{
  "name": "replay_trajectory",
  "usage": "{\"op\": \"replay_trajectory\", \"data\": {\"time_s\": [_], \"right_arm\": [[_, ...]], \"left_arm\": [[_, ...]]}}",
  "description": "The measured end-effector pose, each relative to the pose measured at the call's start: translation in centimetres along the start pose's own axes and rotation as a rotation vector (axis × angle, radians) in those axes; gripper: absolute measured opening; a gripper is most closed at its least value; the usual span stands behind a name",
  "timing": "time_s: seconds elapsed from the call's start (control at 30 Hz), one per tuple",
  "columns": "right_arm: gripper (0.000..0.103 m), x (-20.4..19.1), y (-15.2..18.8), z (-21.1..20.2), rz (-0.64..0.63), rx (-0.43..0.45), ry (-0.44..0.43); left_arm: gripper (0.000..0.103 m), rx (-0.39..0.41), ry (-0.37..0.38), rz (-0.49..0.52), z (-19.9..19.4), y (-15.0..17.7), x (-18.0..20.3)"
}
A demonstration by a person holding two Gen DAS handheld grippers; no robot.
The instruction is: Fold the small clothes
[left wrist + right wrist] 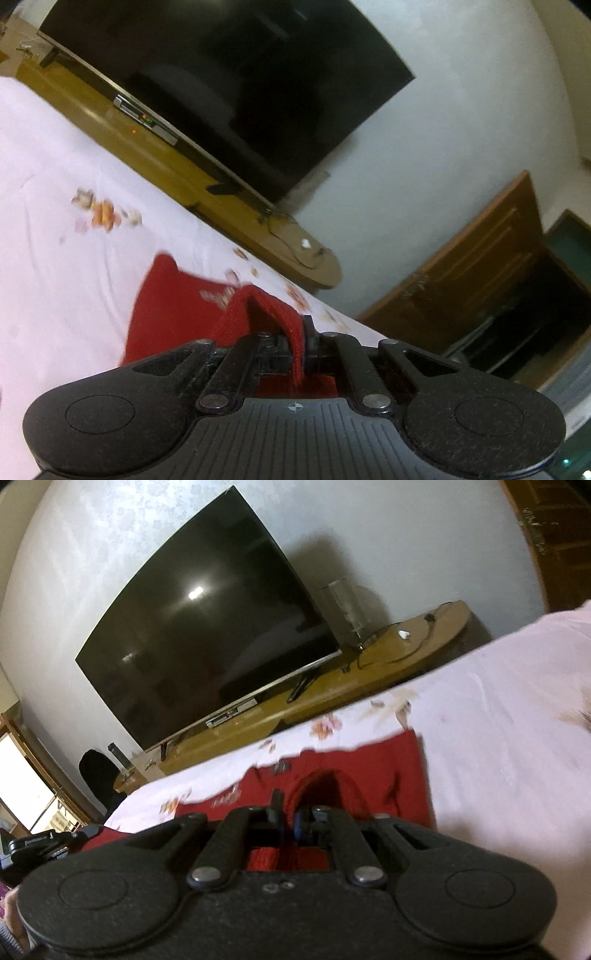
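A small red knitted garment (166, 306) lies on a pale pink bed sheet (55, 229). My left gripper (300, 347) is shut on a raised edge of the red garment and holds it lifted off the sheet. In the right wrist view the same red garment (384, 771) spreads across the sheet (498, 709). My right gripper (287, 821) is shut on a raised fold of it. The left gripper (48, 843) shows at the far left of the right wrist view, over the garment's other end.
A large dark television (229, 85) stands on a long wooden cabinet (155, 147) past the bed's far edge. A wooden door (472, 258) is at the right. A glass vase (343, 609) and cables sit on the cabinet (406, 646).
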State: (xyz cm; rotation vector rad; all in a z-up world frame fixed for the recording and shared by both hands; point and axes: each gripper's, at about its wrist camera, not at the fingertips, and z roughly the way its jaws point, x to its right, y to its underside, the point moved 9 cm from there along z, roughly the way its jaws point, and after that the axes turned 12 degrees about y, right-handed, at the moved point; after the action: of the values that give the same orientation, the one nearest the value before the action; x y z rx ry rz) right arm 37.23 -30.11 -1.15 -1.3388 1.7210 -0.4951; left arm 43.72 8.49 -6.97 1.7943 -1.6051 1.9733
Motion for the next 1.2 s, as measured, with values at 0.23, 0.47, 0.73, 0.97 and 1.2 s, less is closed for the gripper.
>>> {"op": "replay_trajectory", "data": {"time_s": [0.23,0.47,0.73,0.97,1.2], "right_arm": [[0.005,3.1,-3.0,10.2,0.035,-0.062,-0.023],[0.061,8.4,-2.2,17.0,0.133,-0.058,0.091],[0.056,7.9,-2.0,15.3,0.037,-0.010,0.044],[0.031,5.1,-1.3,18.8,-0.245,-0.117,0.158],[0.007,4.6,-1.2,16.8,-0.326,0.031,0.259]], "left_arm": [[0.004,-0.066,-0.098,0.040,8.5,-2.3,-6.0],[0.058,0.017,-0.190,0.083,11.2,-1.7,-10.0],[0.071,-0.033,-0.237,0.223,11.4,-2.0,-9.4],[0.009,-0.185,-0.426,0.396,12.9,-0.4,-9.6],[0.007,-0.071,-0.456,0.495,11.4,-1.0,-7.8]]}}
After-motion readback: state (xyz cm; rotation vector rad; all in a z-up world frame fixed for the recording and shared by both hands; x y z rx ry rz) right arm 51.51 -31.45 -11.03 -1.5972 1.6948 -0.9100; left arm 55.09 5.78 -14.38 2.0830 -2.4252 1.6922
